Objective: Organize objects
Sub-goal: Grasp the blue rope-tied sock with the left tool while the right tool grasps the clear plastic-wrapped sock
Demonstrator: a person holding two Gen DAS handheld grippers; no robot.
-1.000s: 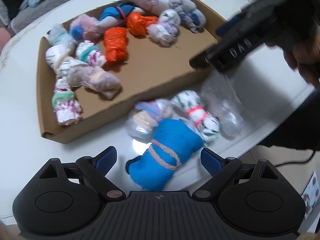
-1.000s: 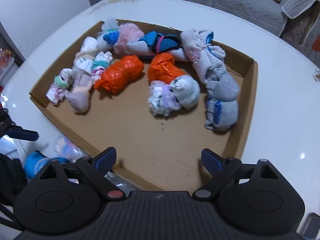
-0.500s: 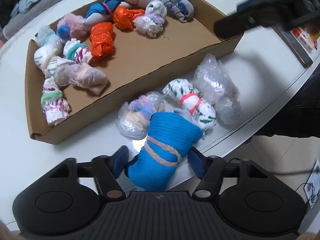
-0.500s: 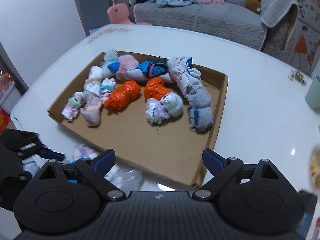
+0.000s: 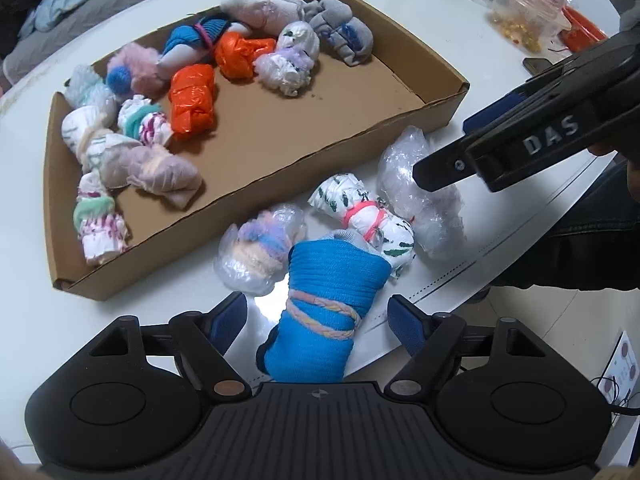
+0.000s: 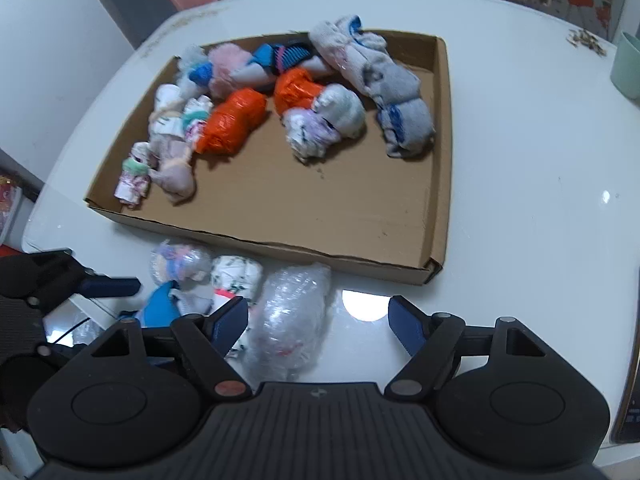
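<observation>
On the white desk (image 6: 520, 160), the cardboard tray (image 5: 440, 100) holds most bundles. Just outside its near wall, the soft, light blue sock roll (image 5: 328, 300) lies between the left gripper (image 5: 318, 322), jaws opening, untouched; grip mid-roll. The right gripper (image 6: 318, 322) is closing around the slippery plastic-wrapped bundle (image 6: 288, 320), not yet pinching.

"DAS" in raised letters on side of right gripper (image 5: 440, 172); nothing else legible.

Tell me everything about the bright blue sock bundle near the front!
The blue sock bundle is a ribbed knit roll, bright blue, tied round its middle with a pinkish-orange band. It lies on the white table, outside the cardboard tray. It sits between the open left tongs, whose jaws are opening and do not press it. Its far end touches a white leafy bundle and a plastic-wrapped one.
</observation>
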